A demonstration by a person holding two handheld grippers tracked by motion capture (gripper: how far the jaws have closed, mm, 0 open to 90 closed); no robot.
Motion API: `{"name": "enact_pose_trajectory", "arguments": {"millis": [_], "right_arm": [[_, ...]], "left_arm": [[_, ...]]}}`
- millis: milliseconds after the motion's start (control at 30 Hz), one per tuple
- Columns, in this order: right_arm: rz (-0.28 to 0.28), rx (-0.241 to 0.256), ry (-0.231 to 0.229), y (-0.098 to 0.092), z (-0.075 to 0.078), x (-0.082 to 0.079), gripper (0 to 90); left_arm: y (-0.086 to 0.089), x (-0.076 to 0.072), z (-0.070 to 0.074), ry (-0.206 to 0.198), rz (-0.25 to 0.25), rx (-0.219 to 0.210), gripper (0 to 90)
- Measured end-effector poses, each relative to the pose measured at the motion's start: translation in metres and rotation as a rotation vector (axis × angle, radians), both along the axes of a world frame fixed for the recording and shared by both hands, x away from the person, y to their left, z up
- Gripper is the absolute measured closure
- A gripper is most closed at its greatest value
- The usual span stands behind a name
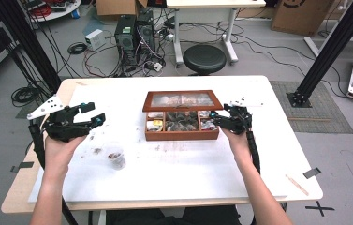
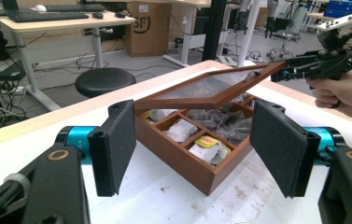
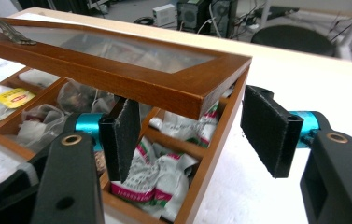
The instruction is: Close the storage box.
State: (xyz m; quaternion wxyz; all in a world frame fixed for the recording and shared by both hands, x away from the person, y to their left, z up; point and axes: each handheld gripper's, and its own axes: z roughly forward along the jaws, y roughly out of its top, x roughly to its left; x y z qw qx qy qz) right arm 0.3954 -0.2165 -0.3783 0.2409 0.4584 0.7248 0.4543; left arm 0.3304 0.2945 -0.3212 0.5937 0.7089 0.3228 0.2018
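A wooden compartment box [image 1: 182, 135] of tea bags [image 3: 155, 179] stands mid-table, its glass-paned lid [image 1: 182, 100] partly raised. My right gripper [image 1: 215, 120] is open at the box's right end. In the right gripper view, my right gripper [image 3: 192, 107] has one jaw inside a compartment and the other outside the side wall [image 3: 211, 163], with the lid's corner [image 3: 197, 93] just above them. The left gripper view shows the right gripper [image 2: 281, 72] touching the tilted lid [image 2: 201, 100]. My left gripper [image 1: 95, 113] hovers open left of the box [image 2: 178, 158], holding nothing.
A small clear cup [image 1: 116, 159] with brown bits stands on the white table [image 1: 188, 164], in front and left of the box, with crumbs around it. A black stool [image 1: 204, 58] and computer towers [image 1: 134, 33] are beyond the far edge.
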Motion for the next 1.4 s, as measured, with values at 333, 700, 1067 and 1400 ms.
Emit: {"name": "enact_pose_trajectory", "arguments": {"millis": [333, 700, 1067, 1400], "right_arm": [[0.015, 0.016, 0.036, -0.001, -0.01, -0.005, 43.5], [0.021, -0.03, 0.037, 0.001, -0.024, -0.012, 45.5], [0.021, -0.075, 0.054, 0.002, -0.033, -0.016, 45.8], [0.032, -0.083, 0.071, 0.003, -0.036, -0.019, 46.0]], "left_arm": [[0.0, -0.006, -0.002, 0.004, 0.002, 0.002, 31.5], [-0.004, -0.007, -0.005, 0.016, -0.007, 0.005, 31.7], [-0.007, -0.009, -0.008, 0.029, -0.012, 0.011, 31.7], [-0.007, -0.009, -0.01, 0.036, -0.009, 0.008, 31.6]]}}
